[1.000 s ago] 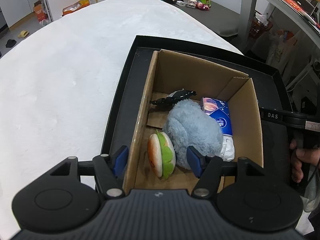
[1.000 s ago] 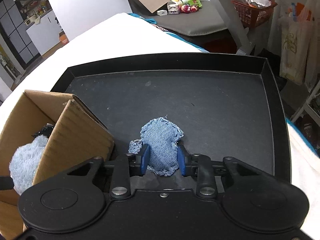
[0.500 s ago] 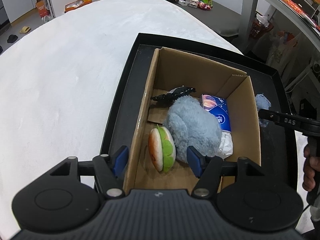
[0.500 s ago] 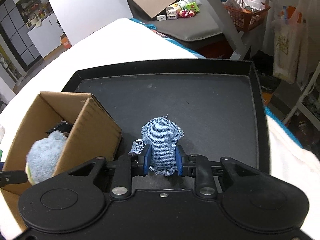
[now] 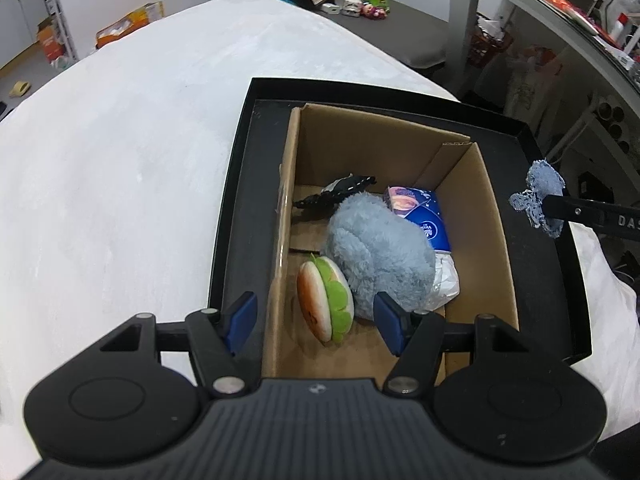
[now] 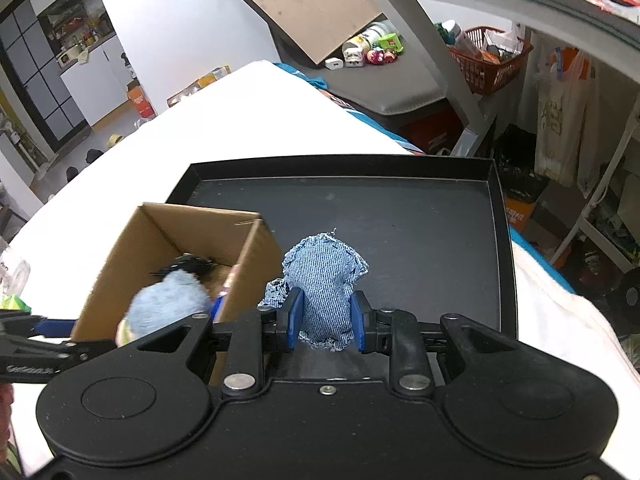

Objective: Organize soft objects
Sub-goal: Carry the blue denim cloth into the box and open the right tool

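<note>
A cardboard box (image 5: 492, 216) stands in a black tray (image 5: 236, 208). Inside it lie a fluffy blue plush (image 5: 380, 252), a burger plush (image 5: 324, 300), a black item (image 5: 336, 194), a blue tissue pack (image 5: 424, 216) and white plastic (image 5: 446, 280). My left gripper (image 5: 316, 324) hovers open over the box's near end, its fingers straddling the left wall and holding nothing. My right gripper (image 6: 326, 320) is shut on a frayed denim pouch (image 6: 324, 280), lifted above the tray floor (image 6: 420, 240) just right of the box (image 6: 256, 256). The left wrist view shows the denim pouch (image 5: 540, 188) in the air past the box's right wall.
The tray sits on a white padded surface (image 5: 120, 160). Beyond it are a grey bench with small toys (image 6: 372, 56), a leaning cardboard sheet (image 6: 304, 4), a red basket (image 6: 492, 64) and a metal desk frame (image 6: 440, 52). The tray's right half is bare.
My right gripper has risen with the denim pouch off the tray floor and drifted toward the box. The left gripper has hardly moved and stays open.
</note>
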